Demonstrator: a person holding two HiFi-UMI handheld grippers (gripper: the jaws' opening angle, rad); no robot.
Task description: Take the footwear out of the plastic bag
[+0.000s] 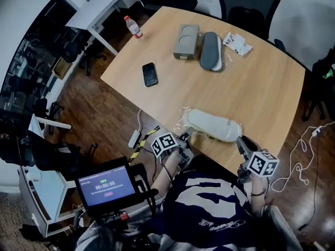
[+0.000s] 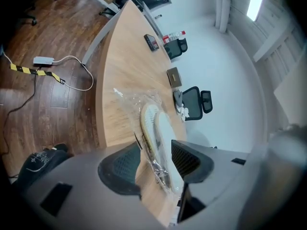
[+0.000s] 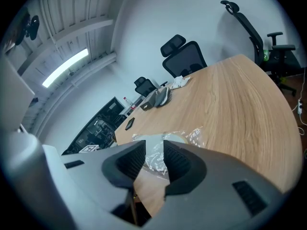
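Observation:
A white shoe (image 1: 212,124) in a clear plastic bag (image 1: 184,113) lies near the table's front edge. My left gripper (image 1: 187,138) is at the shoe's left end. In the left gripper view its jaws stand wide, and the bagged shoe (image 2: 156,126) runs between them without either pad (image 2: 120,169) pressing on it. My right gripper (image 1: 242,143) is at the shoe's right end. Its jaws (image 3: 154,159) stand a little apart, with crinkled plastic (image 3: 192,135) and the shoe (image 3: 146,140) just beyond the tips.
At the far side of the wooden table (image 1: 261,88) are a second grey shoe (image 1: 211,50), a grey box (image 1: 186,41), a black phone (image 1: 149,73), a bottle (image 1: 133,26) and a crumpled wrapper (image 1: 236,43). Office chairs stand behind. Cables and a power strip (image 1: 134,138) lie on the floor.

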